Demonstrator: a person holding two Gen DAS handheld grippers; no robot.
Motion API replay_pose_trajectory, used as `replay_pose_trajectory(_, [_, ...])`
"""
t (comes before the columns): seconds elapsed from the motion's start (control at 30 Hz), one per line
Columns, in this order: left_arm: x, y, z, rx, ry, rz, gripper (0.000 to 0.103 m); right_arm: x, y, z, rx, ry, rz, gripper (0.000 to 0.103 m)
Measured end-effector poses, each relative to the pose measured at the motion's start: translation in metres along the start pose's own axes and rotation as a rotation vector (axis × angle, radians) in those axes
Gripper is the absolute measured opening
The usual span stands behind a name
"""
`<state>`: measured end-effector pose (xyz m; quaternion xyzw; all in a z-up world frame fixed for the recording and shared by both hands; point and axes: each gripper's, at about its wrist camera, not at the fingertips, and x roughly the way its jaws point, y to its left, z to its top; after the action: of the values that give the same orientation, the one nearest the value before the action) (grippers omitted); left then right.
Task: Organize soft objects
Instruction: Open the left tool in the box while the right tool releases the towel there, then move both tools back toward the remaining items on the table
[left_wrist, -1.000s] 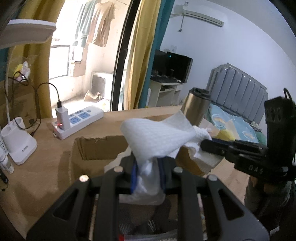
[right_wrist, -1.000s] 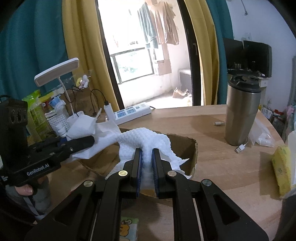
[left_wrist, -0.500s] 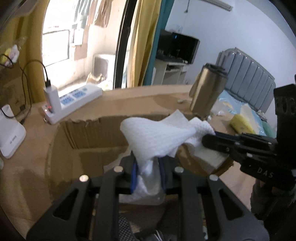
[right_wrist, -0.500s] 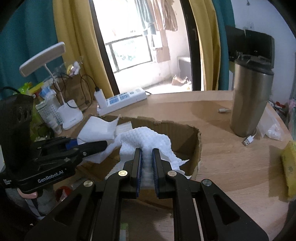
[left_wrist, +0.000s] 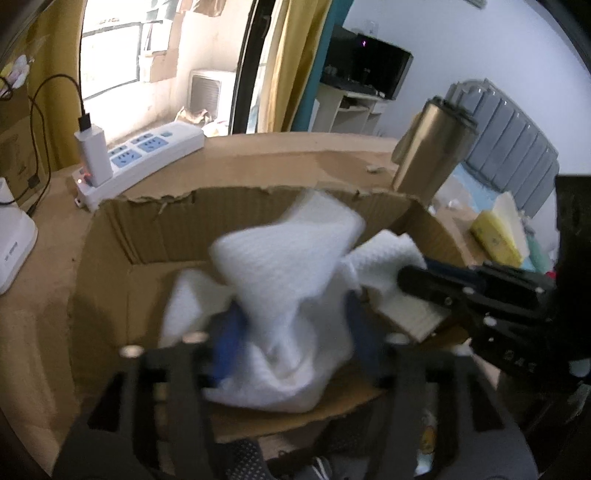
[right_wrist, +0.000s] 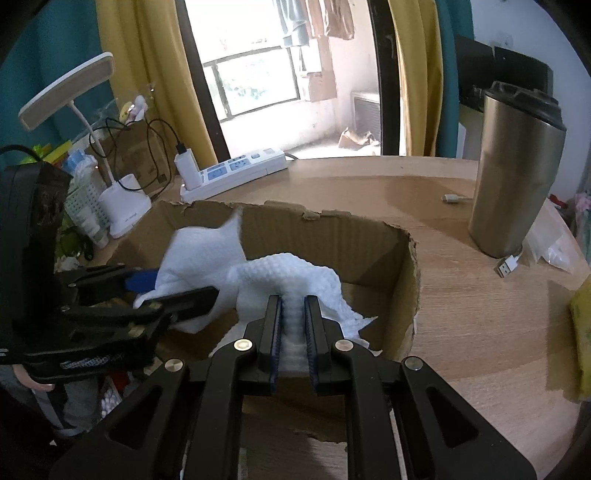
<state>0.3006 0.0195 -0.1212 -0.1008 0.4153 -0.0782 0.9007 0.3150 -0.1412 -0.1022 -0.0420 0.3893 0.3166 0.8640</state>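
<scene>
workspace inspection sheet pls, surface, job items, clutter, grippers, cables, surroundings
surface: round wooden table, bare at the right.
job's things: white textured cloth held over the open cardboard box; a second white sheet hangs at the box's left side.
clutter: steel tumbler, power strip, white desk lamp, yellow packet.
grippers: right gripper shut on the cloth; left gripper blurred, fingers spread, cloth bunched between them, grip unclear.
cables: black charger cable into the strip's adapter; loose white USB lead by the tumbler.
surroundings: yellow and teal curtains, bright balcony window, TV, grey headboard.
</scene>
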Motion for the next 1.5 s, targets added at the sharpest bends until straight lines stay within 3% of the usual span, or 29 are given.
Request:
replay_pose_trajectory(0.2, [-0.013,-0.002,0.001,-0.001,-0.030,-0.007,0.063,-0.005,-0.001,0.001,0.014,-0.010,-0.005,0.020])
replay_pose_trajectory(0.47, [-0.036,0.000,0.003,0.000,-0.076,0.002,0.063,-0.021,0.003,0.001,0.015,-0.044,-0.020,0.036])
replay_pose_trajectory(1.2, [-0.104,0.000,-0.023,0.010,-0.181,0.005,0.063,-0.073,0.035,-0.014,-0.011,-0.113,-0.051,0.039])
replay_pose_trajectory(1.5, [-0.125,-0.005,-0.039,0.019,-0.208,-0.001,0.063,-0.091,0.046,-0.026,-0.020,-0.133,-0.059,0.046])
